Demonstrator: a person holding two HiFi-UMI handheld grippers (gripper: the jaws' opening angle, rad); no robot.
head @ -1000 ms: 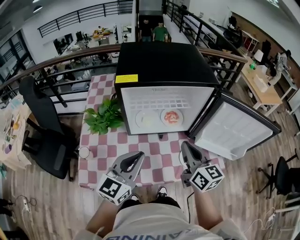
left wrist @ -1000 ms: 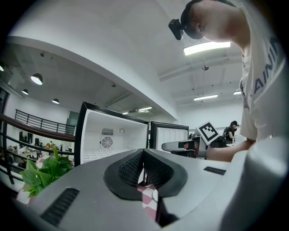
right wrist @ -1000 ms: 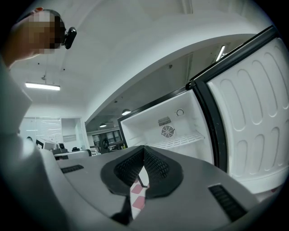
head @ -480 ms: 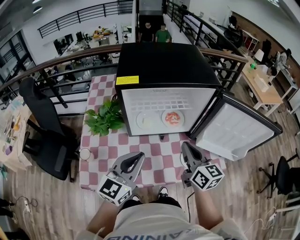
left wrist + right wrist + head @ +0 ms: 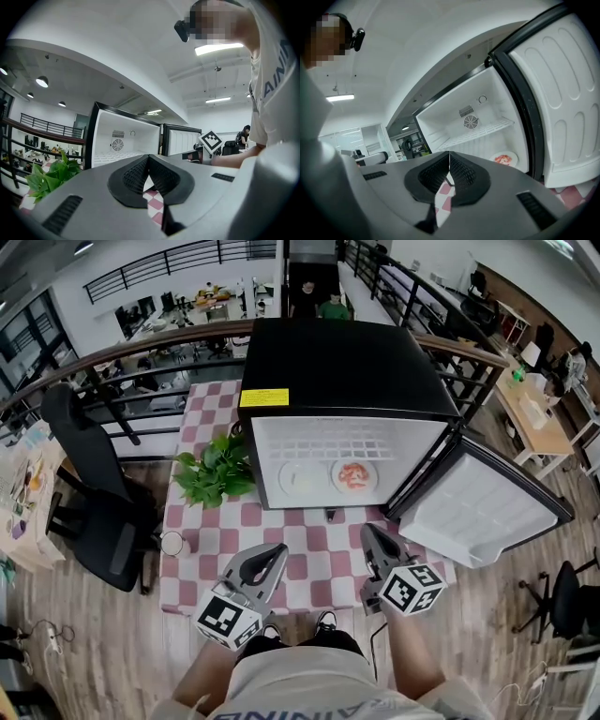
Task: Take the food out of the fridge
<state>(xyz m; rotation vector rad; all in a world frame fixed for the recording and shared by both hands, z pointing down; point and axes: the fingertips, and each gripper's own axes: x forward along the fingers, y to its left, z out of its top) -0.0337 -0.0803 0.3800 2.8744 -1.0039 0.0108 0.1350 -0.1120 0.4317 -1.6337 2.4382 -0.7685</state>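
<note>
A black mini fridge (image 5: pixel 347 362) stands on the red-and-white checked table (image 5: pixel 319 554) with its door (image 5: pixel 487 512) swung open to the right. On its floor lie a white plate with pale food (image 5: pixel 305 477) and a plate with red food (image 5: pixel 354 474), the latter also showing in the right gripper view (image 5: pixel 505 159). My left gripper (image 5: pixel 278 551) and right gripper (image 5: pixel 368 532) hover over the table's near edge, short of the fridge. Both are shut and empty: left gripper (image 5: pixel 148 157), right gripper (image 5: pixel 449 153).
A leafy green plant (image 5: pixel 217 470) sits left of the fridge, and a small cup (image 5: pixel 173 543) is at the table's left edge. A small dark object (image 5: pixel 330 515) lies just before the fridge. A black office chair (image 5: pixel 94 502) stands to the left, with a railing behind.
My right gripper has sunk a little toward the table. The left gripper has kept still. Both stay shut and the plates have not moved.
</note>
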